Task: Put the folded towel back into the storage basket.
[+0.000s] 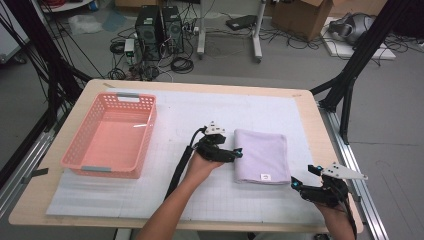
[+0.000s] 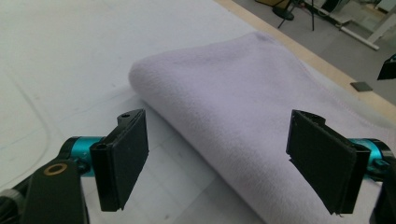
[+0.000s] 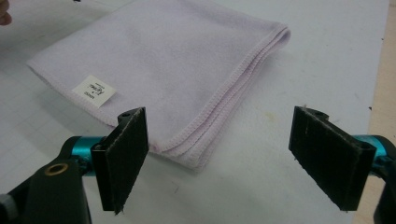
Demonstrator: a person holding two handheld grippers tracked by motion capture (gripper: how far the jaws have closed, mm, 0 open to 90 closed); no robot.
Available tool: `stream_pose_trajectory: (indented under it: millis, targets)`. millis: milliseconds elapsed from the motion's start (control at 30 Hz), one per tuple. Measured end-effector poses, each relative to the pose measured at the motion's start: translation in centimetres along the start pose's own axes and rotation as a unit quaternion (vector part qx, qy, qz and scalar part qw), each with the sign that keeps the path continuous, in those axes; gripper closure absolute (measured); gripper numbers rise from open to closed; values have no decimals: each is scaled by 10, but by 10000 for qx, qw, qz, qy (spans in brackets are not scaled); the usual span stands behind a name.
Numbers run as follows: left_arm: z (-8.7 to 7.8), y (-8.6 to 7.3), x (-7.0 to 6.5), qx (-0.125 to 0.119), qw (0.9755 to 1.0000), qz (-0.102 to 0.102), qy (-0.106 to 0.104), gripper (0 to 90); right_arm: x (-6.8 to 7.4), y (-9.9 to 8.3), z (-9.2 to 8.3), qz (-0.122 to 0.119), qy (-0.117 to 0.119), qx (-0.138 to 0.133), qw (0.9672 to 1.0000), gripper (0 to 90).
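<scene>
While both claws stand wide open and hold nothing, no grasp has been made. The left gripper, centre of the high view, sits at the left edge of the folded towel; in the left gripper view its jaws straddle the rounded fold of the towel without closing. The right gripper, lower right of the high view, hovers just off the towel's near right corner, apart from the cloth. Judged from this, the work is at its approach stage: gripping and any moving remain. The towel is pale lilac, folded into a flat rectangle, with stitched layered edges and a small white label. The pink basket at left holds nothing.
</scene>
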State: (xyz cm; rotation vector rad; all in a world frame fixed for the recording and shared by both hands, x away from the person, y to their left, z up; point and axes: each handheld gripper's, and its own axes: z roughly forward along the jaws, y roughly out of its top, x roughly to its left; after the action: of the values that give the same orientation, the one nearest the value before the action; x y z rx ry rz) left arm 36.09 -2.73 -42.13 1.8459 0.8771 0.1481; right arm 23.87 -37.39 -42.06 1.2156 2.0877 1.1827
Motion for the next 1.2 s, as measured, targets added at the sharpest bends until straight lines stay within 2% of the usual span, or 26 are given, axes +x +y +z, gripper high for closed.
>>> stream_pose_trajectory:
  millis: [167,233,400,567,733,800,833,867,1067,1133,1200]
  targets:
    - [20,0,-4,275,9995,-69,116,208,0,-1,1,21,32,19,10000,188]
    - [26,0,-6,414,9991,-9,112,208,-1,-1,1,8,40,23,10000,188]
    - [40,-5,-9,724,9971,-45,240,208,-1,-1,1,25,56,29,10000,188]
    - [44,-8,-5,868,9955,-251,298,201,-2,-1,1,21,76,28,10000,188]
    - [43,-9,-6,933,9951,-135,313,225,-2,-1,1,27,80,31,10000,188]
    - [42,-9,-7,957,9952,-89,187,288,-1,-2,2,29,76,46,10000,188]
    - [42,-10,-7,940,9955,-122,72,357,-1,-1,2,2,78,39,10000,188]
    - [41,-11,-8,919,9957,-126,58,403,-1,-2,2,12,85,50,10000,188]
    - [41,-13,-8,868,9962,-47,-19,426,-1,-2,2,15,86,52,9999,188]
    - [41,-14,-7,895,9956,-227,-143,508,-1,-2,3,13,92,65,9999,188]
    - [40,-14,-6,862,9955,-305,-230,599,0,-2,3,4,103,62,9999,188]
